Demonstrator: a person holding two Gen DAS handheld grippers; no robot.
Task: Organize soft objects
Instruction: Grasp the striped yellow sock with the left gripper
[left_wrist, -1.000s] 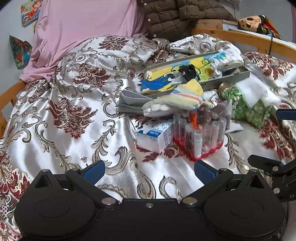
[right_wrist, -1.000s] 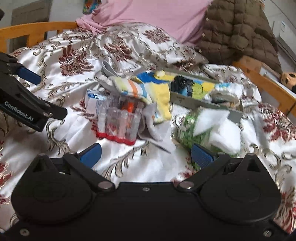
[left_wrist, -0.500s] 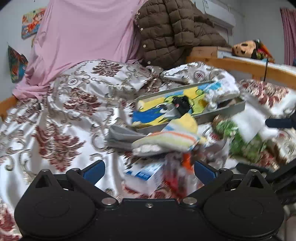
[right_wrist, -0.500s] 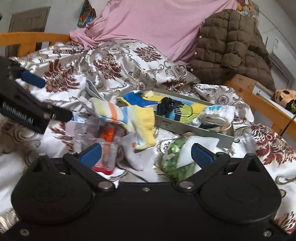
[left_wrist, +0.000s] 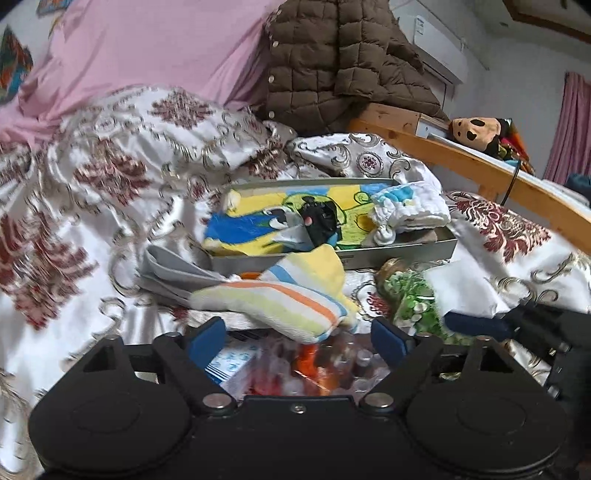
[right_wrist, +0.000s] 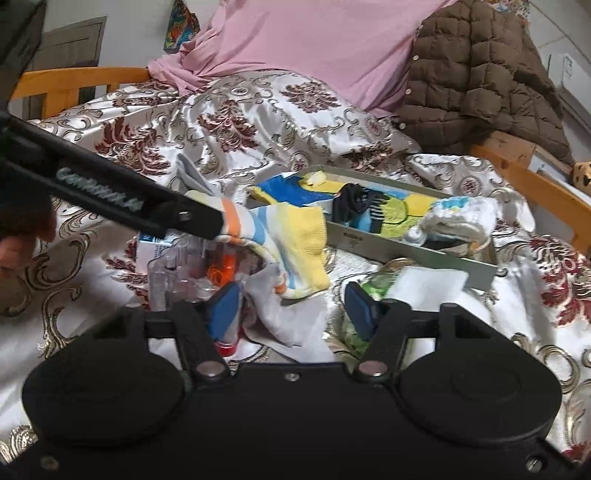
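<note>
A striped yellow, orange and blue sock (left_wrist: 280, 299) (right_wrist: 291, 236) lies over a grey cloth (left_wrist: 173, 269) and a pack of clear tubes (right_wrist: 192, 266) on the bed. A grey tray (left_wrist: 402, 251) (right_wrist: 388, 247) behind it holds a yellow-blue cloth (left_wrist: 258, 218), a black item (left_wrist: 317, 221) and a white-blue bundle (left_wrist: 410, 210). My left gripper (left_wrist: 297, 338) is open, just before the sock; its finger shows in the right wrist view (right_wrist: 147, 206), reaching the sock's end. My right gripper (right_wrist: 291, 308) is open over a white-grey cloth (right_wrist: 291, 321).
A green patterned bag (left_wrist: 410, 295) with white tissue (right_wrist: 424, 284) lies right of the sock. A blue-white box (right_wrist: 155, 247) sits by the tubes. A brown jacket (left_wrist: 332, 62), pink sheet (right_wrist: 314, 48) and wooden bed rail (left_wrist: 480, 166) lie behind.
Both grippers have moved forward and lower toward the sock pile. The left gripper has come close to the striped sock. The right jaws stand somewhat narrower than before.
</note>
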